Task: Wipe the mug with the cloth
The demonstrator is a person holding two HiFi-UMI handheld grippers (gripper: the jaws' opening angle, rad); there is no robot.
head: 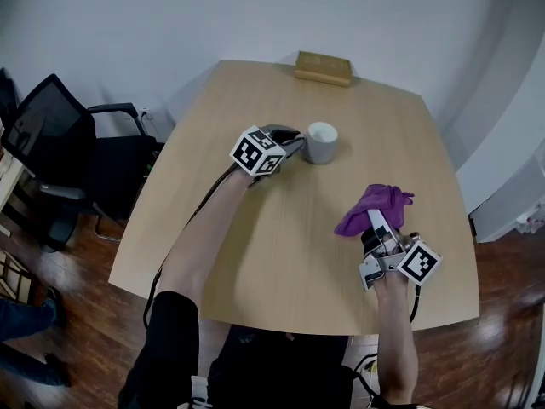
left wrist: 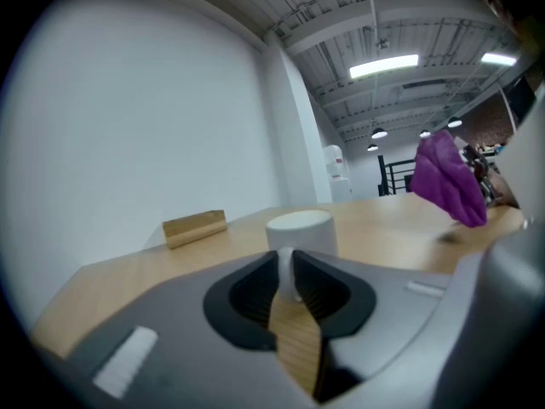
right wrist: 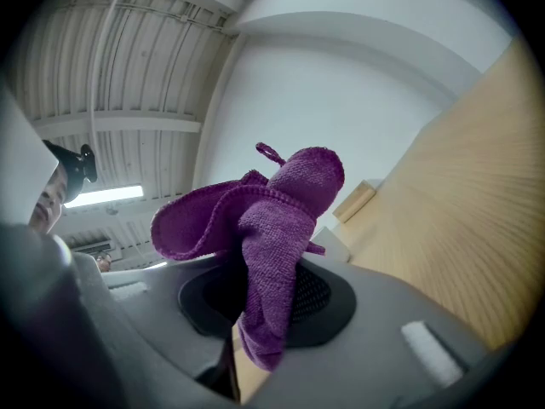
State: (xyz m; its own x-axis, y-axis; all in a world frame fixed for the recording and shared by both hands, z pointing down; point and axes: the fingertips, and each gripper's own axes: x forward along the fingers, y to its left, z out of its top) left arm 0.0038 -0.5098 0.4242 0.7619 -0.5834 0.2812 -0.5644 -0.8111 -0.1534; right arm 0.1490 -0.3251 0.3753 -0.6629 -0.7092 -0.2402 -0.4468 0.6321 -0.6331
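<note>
A white mug [head: 322, 141] stands upright on the wooden table [head: 281, 262], past its middle. My left gripper [head: 294, 141] reaches it from the left, and its jaws are closed on the mug's thin white handle [left wrist: 285, 271]. In the left gripper view the mug body [left wrist: 300, 228] rises just beyond my left gripper [left wrist: 288, 284]. Nearer the front right, my right gripper [head: 379, 227] is shut on a purple cloth [head: 375, 207], held above the table. The cloth [right wrist: 272, 228] bunches out of my right gripper [right wrist: 264, 305] and hides most of its pads.
A small wooden block [head: 324, 67] lies at the table's far edge, also seen as the block [left wrist: 195, 227] left of the mug. A black office chair [head: 60, 160] stands to the left of the table. A white wall is behind.
</note>
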